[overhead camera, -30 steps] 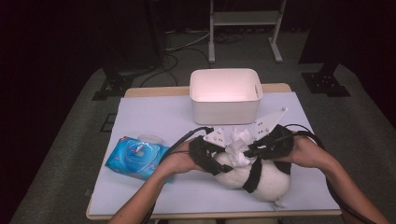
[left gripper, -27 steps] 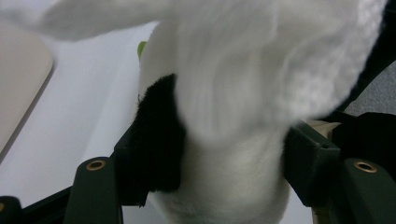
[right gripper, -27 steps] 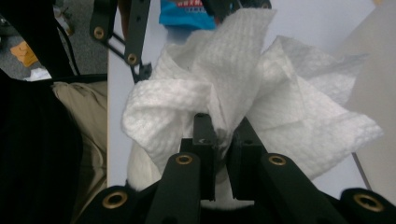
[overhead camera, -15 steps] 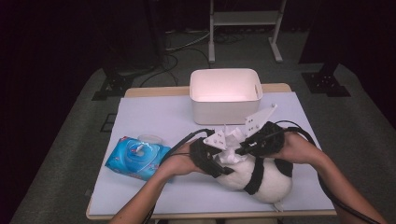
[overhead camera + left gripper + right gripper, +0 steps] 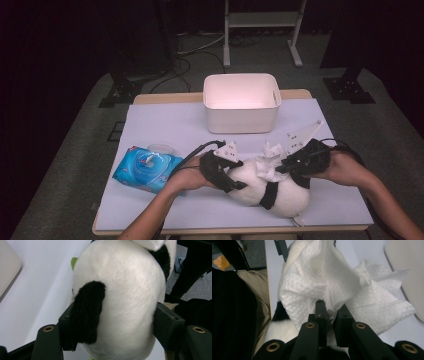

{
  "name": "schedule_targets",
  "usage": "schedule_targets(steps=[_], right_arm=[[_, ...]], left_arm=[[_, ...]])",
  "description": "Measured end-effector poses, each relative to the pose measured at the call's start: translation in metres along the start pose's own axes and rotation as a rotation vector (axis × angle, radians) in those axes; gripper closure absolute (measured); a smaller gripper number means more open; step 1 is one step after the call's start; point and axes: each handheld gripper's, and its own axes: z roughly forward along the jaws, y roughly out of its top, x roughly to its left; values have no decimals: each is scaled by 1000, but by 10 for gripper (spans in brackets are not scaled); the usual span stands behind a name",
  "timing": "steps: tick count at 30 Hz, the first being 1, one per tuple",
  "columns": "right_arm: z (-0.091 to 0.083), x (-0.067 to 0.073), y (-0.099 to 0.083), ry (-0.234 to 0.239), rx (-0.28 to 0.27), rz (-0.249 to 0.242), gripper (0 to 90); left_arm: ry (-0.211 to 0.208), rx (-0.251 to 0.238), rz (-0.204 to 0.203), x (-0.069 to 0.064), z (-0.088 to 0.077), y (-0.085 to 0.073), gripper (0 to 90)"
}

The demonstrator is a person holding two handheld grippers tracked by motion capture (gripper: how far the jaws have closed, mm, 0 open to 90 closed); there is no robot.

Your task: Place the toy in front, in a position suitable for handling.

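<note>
Left gripper fingers clamped round plush panda lying near table's front edge; right gripper pinched shut on white wipe atop panda. Panda's face hidden, wipe pack label unreadable.

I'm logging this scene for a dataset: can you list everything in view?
plush panda: one, white with black patches, lying on the mat near the front edge
wipe: one, white, crumpled on the panda
wipes pack: one, blue, front left of the mat
bin: one, white, at the back of the mat
mat: one, pale, covering the table
left gripper: one, black, jaws clamped around the panda
right gripper: one, black, jaws pinching the wipe
</note>
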Motion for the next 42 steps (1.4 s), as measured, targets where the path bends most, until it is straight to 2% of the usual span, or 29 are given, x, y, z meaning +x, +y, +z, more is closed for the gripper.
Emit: schedule_targets(steps=[8, 16, 18, 21, 27, 31, 34, 39, 42], right_arm=[[-24, 1, -26, -45, 15, 53, 816], [-33, -2, -56, -77, 42, 113, 816], [-33, -5, -61, -74, 32, 134, 815], [-31, -6, -60, -69, 27, 131, 816], [-26, -9, -45, -58, -4, 106, 816], [-17, -8, -34, -38, -3, 83, 815], [-15, -7, -30, -40, 14, 69, 814], [-23, -9, -37, -51, 8, 92, 814], [-28, -9, -44, -63, 7, 106, 814]], left_arm=[[-7, 10, -9, 4, 0, -8, 318], [-11, 10, -17, 4, 0, -13, 319], [-14, 0, -15, 4, 0, -13, 320], [-16, -17, -1, 1, -1, -12, 323], [-11, -35, 27, -3, -3, -4, 328], [-5, -24, 48, -6, -3, -1, 327], [-4, -16, 34, -5, -3, -5, 331], [-7, -33, 12, -2, -3, -10, 334], [-5, -20, -2, 0, -4, -14, 336]])
